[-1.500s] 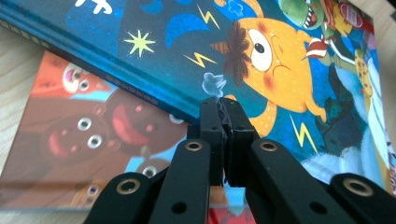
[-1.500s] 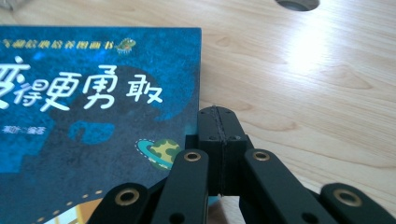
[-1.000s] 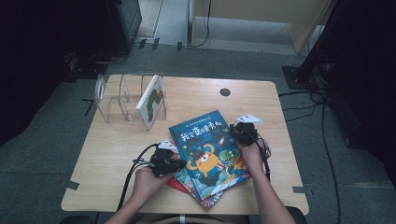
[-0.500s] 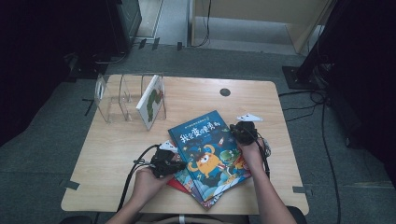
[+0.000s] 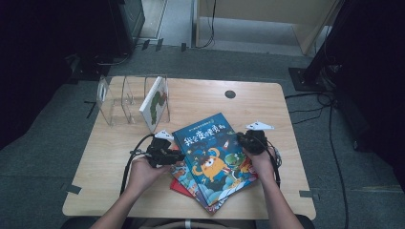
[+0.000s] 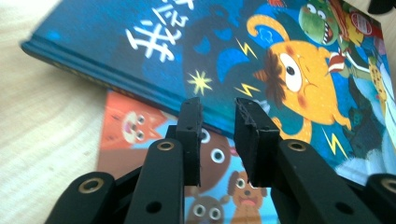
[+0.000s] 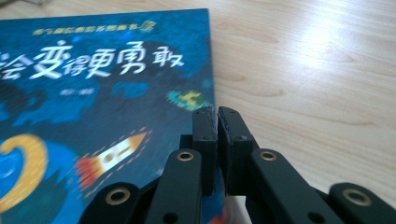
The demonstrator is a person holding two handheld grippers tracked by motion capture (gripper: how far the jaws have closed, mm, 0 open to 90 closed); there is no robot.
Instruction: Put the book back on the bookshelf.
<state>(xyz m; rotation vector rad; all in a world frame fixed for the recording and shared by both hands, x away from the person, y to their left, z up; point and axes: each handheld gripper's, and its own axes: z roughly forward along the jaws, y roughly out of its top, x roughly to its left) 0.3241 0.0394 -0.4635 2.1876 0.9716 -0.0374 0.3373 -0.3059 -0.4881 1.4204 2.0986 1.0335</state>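
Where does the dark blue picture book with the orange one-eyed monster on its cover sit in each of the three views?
High view: blue picture book tops the stack, centre, between both grippers.
Left gripper view: it spans the upper frame, beyond the jaws.
Right gripper view: it covers the left half.
Shared landmark: the white title characters.

books stacked flat on table (image 5: 110, 191): 3 are counted, blue book (image 5: 210, 157) on top | books stood in clear rack (image 5: 114, 102): 1 (image 5: 154, 102) | racks: 1 | grippers: 2, left gripper (image 5: 177, 156), right gripper (image 5: 242, 140)
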